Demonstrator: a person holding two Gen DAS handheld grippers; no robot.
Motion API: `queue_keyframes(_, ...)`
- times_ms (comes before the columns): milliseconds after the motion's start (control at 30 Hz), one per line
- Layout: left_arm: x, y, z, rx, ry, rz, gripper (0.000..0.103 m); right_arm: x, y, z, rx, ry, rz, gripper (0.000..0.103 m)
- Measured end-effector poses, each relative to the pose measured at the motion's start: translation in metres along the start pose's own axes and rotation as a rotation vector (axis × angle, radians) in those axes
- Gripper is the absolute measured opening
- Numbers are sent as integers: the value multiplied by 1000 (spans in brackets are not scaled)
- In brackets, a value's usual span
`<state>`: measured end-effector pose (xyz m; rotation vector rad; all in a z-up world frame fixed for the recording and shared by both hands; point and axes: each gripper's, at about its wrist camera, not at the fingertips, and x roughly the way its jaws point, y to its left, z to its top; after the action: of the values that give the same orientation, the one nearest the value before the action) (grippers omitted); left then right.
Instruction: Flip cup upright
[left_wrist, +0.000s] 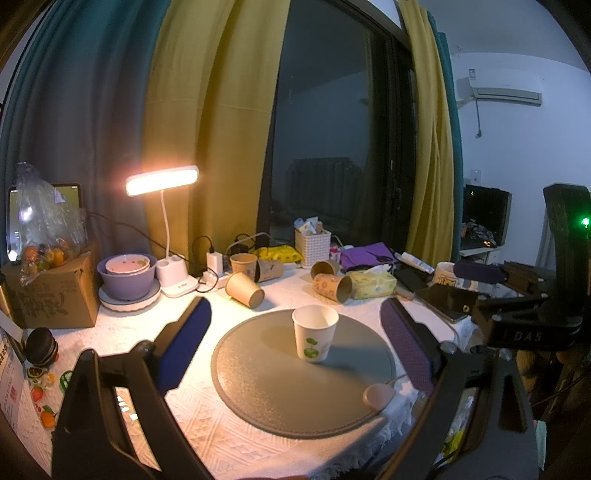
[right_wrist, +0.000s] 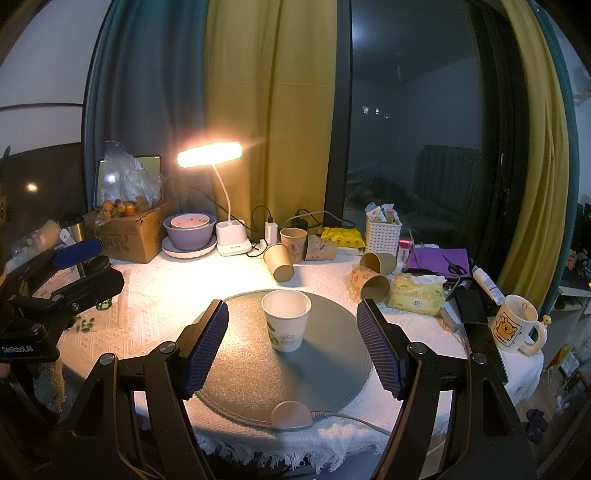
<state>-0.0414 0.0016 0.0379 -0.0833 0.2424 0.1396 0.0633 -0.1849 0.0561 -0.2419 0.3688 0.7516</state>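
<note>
A white paper cup (left_wrist: 315, 332) with a green print stands upright, mouth up, on the round grey mat (left_wrist: 280, 398). It also shows in the right wrist view (right_wrist: 286, 319) on the mat (right_wrist: 251, 369). My left gripper (left_wrist: 295, 325) is open and empty, its fingers wide on either side of the cup and back from it. My right gripper (right_wrist: 291, 332) is open and empty, its blue pads (right_wrist: 207, 347) on either side of the cup without touching it. The right gripper's body shows at the right of the left wrist view (left_wrist: 524, 302).
Several brown paper cups (right_wrist: 282, 262) lie or stand behind the mat. A lit desk lamp (right_wrist: 210, 153), purple bowls (right_wrist: 189, 230), a cardboard box (right_wrist: 129, 230), a white basket (right_wrist: 382, 232), a tissue pack (right_wrist: 417, 293) and a mug (right_wrist: 517, 325) ring the white tablecloth. A pink puck with a cable (right_wrist: 291, 415) sits at the mat's near edge.
</note>
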Motion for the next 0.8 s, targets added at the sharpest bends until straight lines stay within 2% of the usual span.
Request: queue_keyframes(800, 1, -8, -1, 1, 0, 0, 94, 0, -1, 1, 1, 1, 1, 75)
